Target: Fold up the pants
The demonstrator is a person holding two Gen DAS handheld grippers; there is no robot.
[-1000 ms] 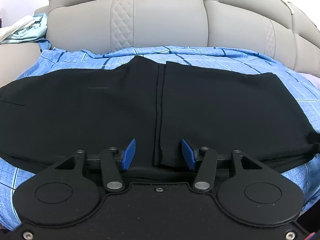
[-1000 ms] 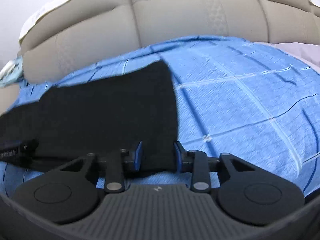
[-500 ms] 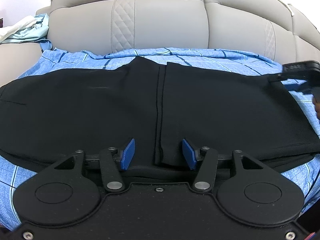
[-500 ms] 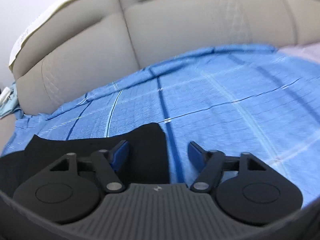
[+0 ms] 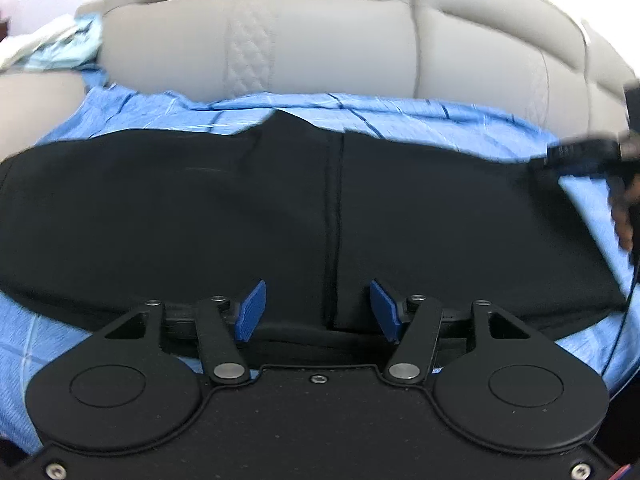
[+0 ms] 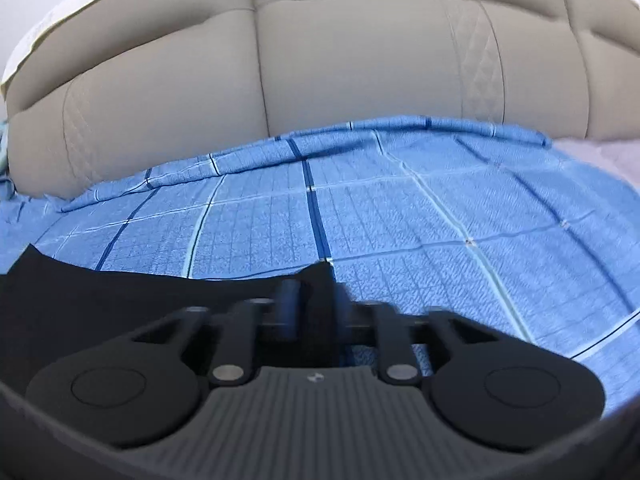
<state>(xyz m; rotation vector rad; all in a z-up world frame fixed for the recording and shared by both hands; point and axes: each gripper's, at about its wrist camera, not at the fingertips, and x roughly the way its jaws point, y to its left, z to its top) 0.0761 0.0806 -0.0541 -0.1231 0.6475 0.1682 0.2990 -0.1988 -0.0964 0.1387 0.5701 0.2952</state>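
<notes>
Black pants [image 5: 200,220] lie flat on a blue checked sheet [image 5: 360,106], a folded edge running down the middle. My left gripper [image 5: 318,310] is open, its blue pads either side of the near hem at that edge. My right gripper [image 6: 316,304] is shut on the pants' far right corner [image 6: 320,276] and lifts it slightly; it also shows at the right edge of the left wrist view [image 5: 580,152].
A grey padded sofa back [image 5: 320,40] rises behind the sheet [image 6: 440,220]. Pale crumpled cloth [image 5: 60,48] lies at the far left. A lilac fabric [image 6: 600,152] shows at the far right.
My right gripper moved to the pants' far right corner and closed on it. The left gripper stayed open at the near hem, shifting slightly.
</notes>
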